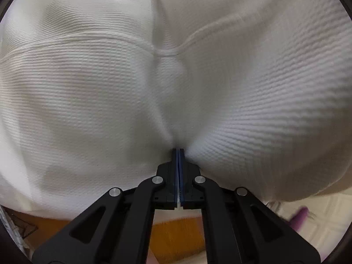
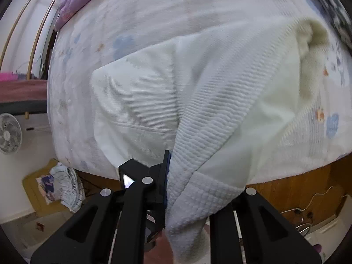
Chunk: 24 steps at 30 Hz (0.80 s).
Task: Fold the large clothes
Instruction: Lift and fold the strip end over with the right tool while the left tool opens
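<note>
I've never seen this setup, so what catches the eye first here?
The white ribbed garment spread over the printed bedsheet dominates. The right tongs pinch a bunched edge of it at the bed's near side, and the left tongs are shut on a fold of it.

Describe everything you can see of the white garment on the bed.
The white garment is ribbed, waffle-textured fabric with stitched seams and a fleecy cream lining. It lies rumpled on the patterned bedsheet, near the bed's edge. The right tool is shut on a bunched band; the left tool pinches a fold.
</note>
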Motion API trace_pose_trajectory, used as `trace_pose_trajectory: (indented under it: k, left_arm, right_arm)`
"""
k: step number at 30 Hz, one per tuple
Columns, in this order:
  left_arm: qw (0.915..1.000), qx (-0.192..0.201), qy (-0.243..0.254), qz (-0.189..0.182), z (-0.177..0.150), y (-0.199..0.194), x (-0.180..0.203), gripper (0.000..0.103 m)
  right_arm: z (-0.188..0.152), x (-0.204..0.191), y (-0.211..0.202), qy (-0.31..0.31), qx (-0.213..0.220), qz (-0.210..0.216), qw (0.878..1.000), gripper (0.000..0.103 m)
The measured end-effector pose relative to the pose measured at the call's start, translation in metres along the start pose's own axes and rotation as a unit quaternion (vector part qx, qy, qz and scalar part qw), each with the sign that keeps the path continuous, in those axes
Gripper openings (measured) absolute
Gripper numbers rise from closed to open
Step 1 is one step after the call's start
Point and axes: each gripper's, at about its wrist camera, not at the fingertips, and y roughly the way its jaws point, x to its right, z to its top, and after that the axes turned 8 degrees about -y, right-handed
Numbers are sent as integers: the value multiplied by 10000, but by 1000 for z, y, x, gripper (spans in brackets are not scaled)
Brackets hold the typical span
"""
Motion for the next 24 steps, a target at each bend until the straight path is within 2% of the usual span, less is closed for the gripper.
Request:
trace_pose_trajectory:
  k: [4,7,10,14,15,17,18,20,23,24]
  left_arm:
    - [9985,349,-246,-351,-4,-58,-60,23]
    - [9977,605,-278,-104,-12,-88,-109,23]
    - [9948,794,-618,172,-23,-111,-171,24]
    - [9878,807,-1254,454,-38,-119,-235,24]
    - [9862,800,-1375,455,-21,-128,-246,24]
    - [9813,765,-1688,520,-25,-137,-266,24]
    - [9789,734,-1824,547,-20,-154,-287,24]
    - [9755,706,-2014,534,-39,-156,-260,25]
    - [9726,683,-2153,547,-48,-156,-267,29]
    - [9718,692,-2187,544,-55,-165,-265,31]
  right_arm:
    - [12,-54,-8,-395,107,-243,9989,12]
    - [23,-108,8,-865,-42,-548,9947,13]
    - [32,-146,35,-1172,-310,-751,9898,13]
    - [42,-181,83,-1688,-718,-1061,9773,13]
    - [45,-190,99,-1840,-831,-1139,9728,13]
    - [51,-207,127,-2106,-1060,-1283,9633,13]
    - [53,-215,144,-2220,-1174,-1373,9582,13]
    - [56,-229,172,-2440,-1385,-1550,9472,13]
    - [55,-244,205,-2655,-1589,-1788,9340,14]
    - [55,-247,214,-2686,-1647,-1824,9314,17]
